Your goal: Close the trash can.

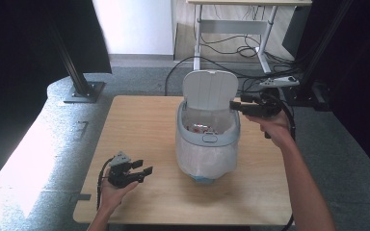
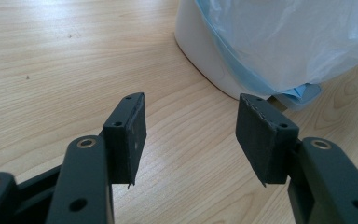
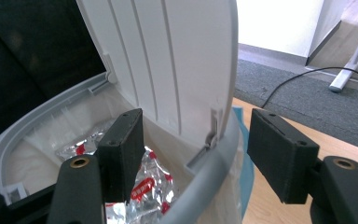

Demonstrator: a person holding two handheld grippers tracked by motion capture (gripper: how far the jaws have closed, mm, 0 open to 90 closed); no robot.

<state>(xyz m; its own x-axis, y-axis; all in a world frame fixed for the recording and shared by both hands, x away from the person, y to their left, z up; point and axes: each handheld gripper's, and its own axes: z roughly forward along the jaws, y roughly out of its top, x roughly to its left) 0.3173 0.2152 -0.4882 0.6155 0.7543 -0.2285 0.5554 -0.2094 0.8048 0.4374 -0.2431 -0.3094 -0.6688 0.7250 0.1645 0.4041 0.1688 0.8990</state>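
At lower left of the high view our left gripper [image 1: 143, 168] rests open and empty on the table [image 1: 139, 120]. At centre stands the lined bin [image 1: 207, 149], light and tippy. Our right gripper [image 1: 235, 104], open, flanks the rim beside the stiff raised lid [image 1: 209, 89]; we would take the lid's edge.

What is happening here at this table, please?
A person works at a small lidded bin on the wooden table. The right gripper is open at the bin's rim, beside the raised lid. A foil wrapper lies inside. The left gripper waits open and empty nearby.
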